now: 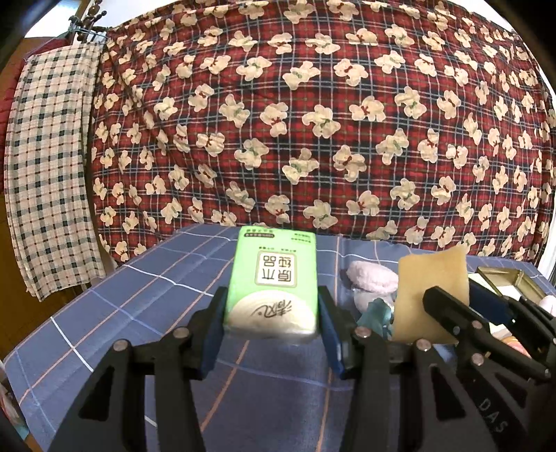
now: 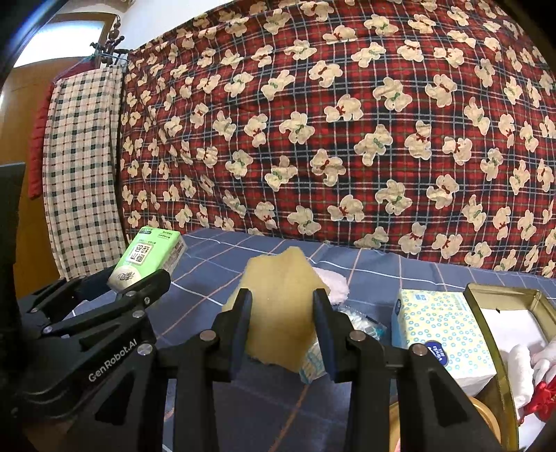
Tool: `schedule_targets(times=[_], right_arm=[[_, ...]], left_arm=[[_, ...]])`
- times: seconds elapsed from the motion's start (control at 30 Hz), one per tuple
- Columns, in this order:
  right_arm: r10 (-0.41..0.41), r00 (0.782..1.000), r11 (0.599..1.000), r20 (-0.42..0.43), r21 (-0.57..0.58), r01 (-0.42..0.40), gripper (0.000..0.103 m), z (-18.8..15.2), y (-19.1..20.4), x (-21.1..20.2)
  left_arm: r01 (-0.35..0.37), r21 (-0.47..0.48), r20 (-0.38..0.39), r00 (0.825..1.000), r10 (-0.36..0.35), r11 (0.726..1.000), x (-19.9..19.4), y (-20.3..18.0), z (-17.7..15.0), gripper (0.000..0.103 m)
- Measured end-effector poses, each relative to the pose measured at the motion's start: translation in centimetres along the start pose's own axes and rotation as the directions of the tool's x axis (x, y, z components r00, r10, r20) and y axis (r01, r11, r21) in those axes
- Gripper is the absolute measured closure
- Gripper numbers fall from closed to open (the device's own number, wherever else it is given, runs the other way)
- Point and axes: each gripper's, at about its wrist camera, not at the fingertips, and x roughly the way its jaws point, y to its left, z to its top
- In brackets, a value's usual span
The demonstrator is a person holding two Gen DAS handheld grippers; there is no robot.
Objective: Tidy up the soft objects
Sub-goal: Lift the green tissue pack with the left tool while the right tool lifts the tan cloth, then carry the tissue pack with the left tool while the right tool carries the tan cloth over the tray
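The left gripper pinches the green tissue pack left of the tin; the right gripper clamps the yellow sponge; squeeze lightly, lower each squarely into the tin.

Both views are evenly lit by soft, warm indoor light. A bright overexposed patch sits at the upper left of the right wrist view; a similar white area appears in the left wrist view. Fisheye distortion is strong: the bear-print quilt bulges outward and its plaid lines curve toward the dark vignetted corners. Centre detail is sharp; edges soften slightly. Shadows are faint and diffuse on the blue checked cloth. The gold tin rim shows mild glare. The white contents inside appear washed out.
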Motion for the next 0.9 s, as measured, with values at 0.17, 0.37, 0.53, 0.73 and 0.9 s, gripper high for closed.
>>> schedule_targets(times=[0.17,0.37,0.53,0.73,0.9], right_arm=[[0.004,1.000,1.000,0.020,-0.002,-0.004,0.064,0.1,0.0,-0.4],[0.007,0.999,1.000,0.037,-0.002,-0.006,0.064,0.0,0.1,-0.7],[0.011,0.999,1.000,0.048,-0.001,-0.011,0.064,0.1,0.1,-0.9],[0.018,0.998,1.000,0.060,0.012,-0.019,0.064,0.1,-0.2,-1.1],[0.020,0.999,1.000,0.050,0.012,-0.021,0.064,0.0,-0.3,-1.2]], left_arm=[[-0.006,-0.001,0.015,1.000,0.006,1.000,-0.2,0.0,-0.1,0.054],[-0.014,0.004,0.042,0.999,0.014,1.000,-0.7,0.0,-0.1,0.054],[-0.017,0.004,0.063,0.998,0.017,1.000,-1.1,-0.1,-0.1,0.054],[-0.017,0.002,0.079,0.997,0.017,1.000,-1.4,0.0,-0.1,0.054],[0.027,-0.026,0.015,1.000,-0.026,0.999,-0.4,0.1,0.1,0.054]])
